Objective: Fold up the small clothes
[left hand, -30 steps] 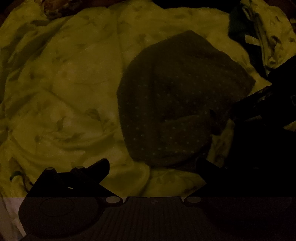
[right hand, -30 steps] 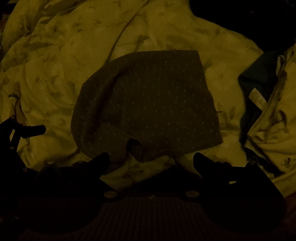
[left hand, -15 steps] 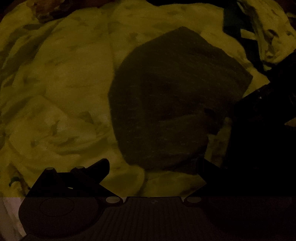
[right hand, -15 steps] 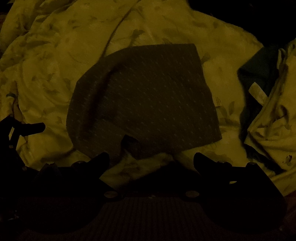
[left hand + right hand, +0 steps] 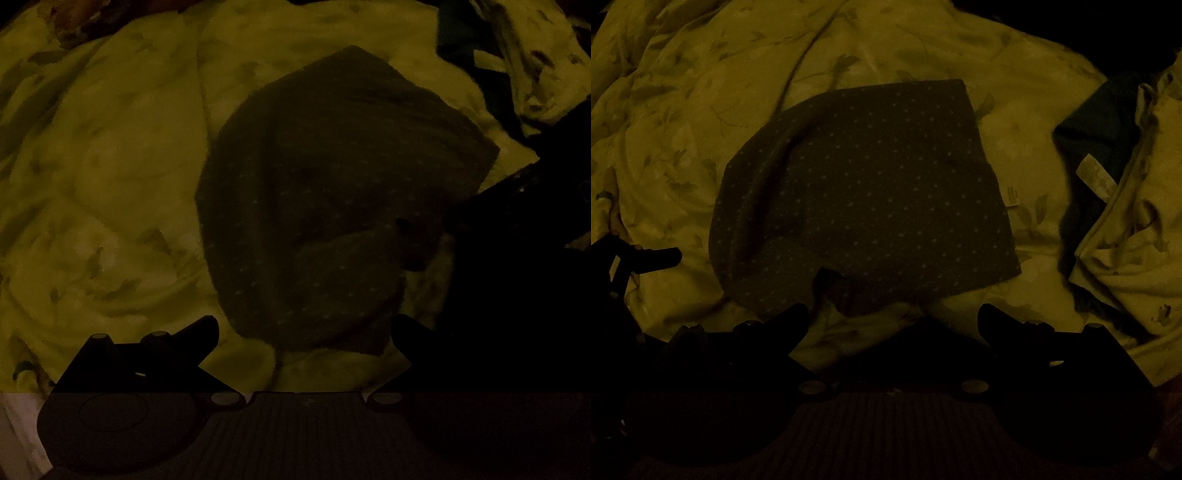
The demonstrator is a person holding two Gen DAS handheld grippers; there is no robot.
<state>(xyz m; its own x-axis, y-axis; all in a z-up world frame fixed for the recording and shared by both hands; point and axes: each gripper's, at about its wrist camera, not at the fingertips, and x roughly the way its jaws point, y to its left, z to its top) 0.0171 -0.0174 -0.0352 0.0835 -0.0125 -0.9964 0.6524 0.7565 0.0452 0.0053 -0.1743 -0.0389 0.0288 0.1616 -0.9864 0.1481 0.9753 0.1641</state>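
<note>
Left wrist view: the left hand-held gripper (image 5: pixel 306 332) was spread wide and empty, near the dotted garment (image 5: pixel 332 206) on the floral bedspread (image 5: pixel 110 166).

Right wrist view: the right hand-held gripper (image 5: pixel 894 319) gaped empty too; dim light risked pinching bedspread alongside the garment's curled near edge.

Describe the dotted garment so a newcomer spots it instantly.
Start from the pale leaf-print bedspread that fills the view. At its middle lies a dark flat garment with small pale dots, a small tag at its right edge. Unlike the plain dark cloth to the right, it is dotted.
</note>
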